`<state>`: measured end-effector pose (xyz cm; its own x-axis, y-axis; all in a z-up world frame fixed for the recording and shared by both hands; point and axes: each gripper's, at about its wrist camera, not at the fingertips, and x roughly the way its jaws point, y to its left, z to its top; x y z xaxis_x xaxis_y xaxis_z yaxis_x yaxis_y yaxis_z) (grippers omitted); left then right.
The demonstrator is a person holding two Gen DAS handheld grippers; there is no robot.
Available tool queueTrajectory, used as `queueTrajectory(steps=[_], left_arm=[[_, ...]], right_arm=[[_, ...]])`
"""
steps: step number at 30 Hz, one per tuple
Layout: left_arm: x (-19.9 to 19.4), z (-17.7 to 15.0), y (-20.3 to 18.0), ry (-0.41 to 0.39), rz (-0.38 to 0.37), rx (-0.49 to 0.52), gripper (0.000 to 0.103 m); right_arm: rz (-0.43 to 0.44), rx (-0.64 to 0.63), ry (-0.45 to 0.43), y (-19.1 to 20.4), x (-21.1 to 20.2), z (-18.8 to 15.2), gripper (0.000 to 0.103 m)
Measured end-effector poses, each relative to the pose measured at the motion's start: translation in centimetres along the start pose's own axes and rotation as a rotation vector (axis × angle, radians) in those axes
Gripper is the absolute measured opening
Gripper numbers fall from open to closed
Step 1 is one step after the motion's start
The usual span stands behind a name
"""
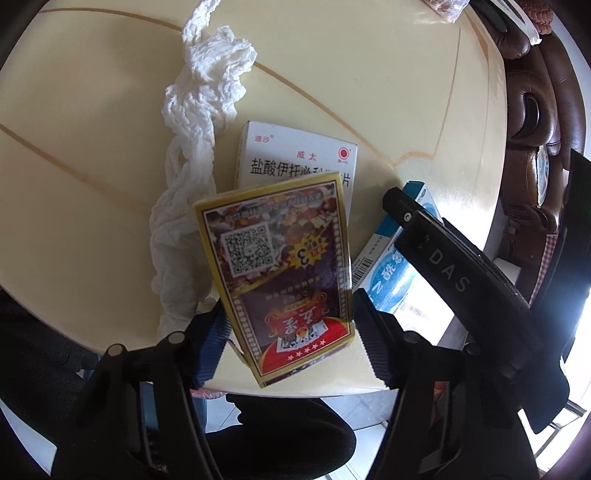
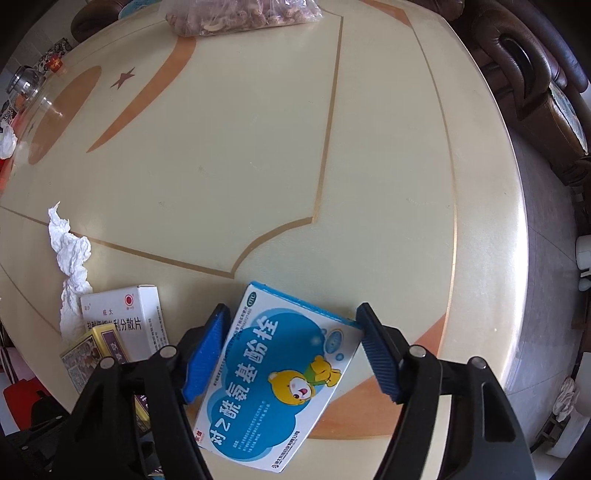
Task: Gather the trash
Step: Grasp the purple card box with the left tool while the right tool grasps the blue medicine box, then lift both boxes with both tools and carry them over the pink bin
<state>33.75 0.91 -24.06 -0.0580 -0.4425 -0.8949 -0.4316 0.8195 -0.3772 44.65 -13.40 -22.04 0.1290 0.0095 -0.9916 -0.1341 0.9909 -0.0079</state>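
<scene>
Left wrist view: the left gripper (image 1: pixel 288 332) has its blue pads clamped on a yellow-edged playing-card box (image 1: pixel 275 273), tilted above the cream table (image 1: pixel 92 110). Just behind it lies a white medicine box (image 1: pixel 295 155), with a crumpled white tissue (image 1: pixel 195 147) strung out alongside. Over on the right wrist camera, the right gripper (image 2: pixel 291 350) sits around a blue medicine box (image 2: pixel 273 373) near the table's edge, both pads touching its sides. A bag of nuts (image 2: pixel 243 14) rests at the far side.
</scene>
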Motion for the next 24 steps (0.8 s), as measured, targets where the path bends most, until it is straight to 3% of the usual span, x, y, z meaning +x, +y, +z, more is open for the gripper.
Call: queueTrajectory(steps=[17, 24], left_arm=[[-4.5, 0.0, -1.0, -0.017, -0.053, 0.098, 0.063], [-6.1, -1.0, -1.1, -0.061, -0.010, 0.174, 0.063]], right_arm=[[0.076, 0.061, -0.055, -5.3, -2.5, -2.2, 0.068], [0.037, 0.026, -0.086, -5.3, -5.5, -3.2, 0.068]])
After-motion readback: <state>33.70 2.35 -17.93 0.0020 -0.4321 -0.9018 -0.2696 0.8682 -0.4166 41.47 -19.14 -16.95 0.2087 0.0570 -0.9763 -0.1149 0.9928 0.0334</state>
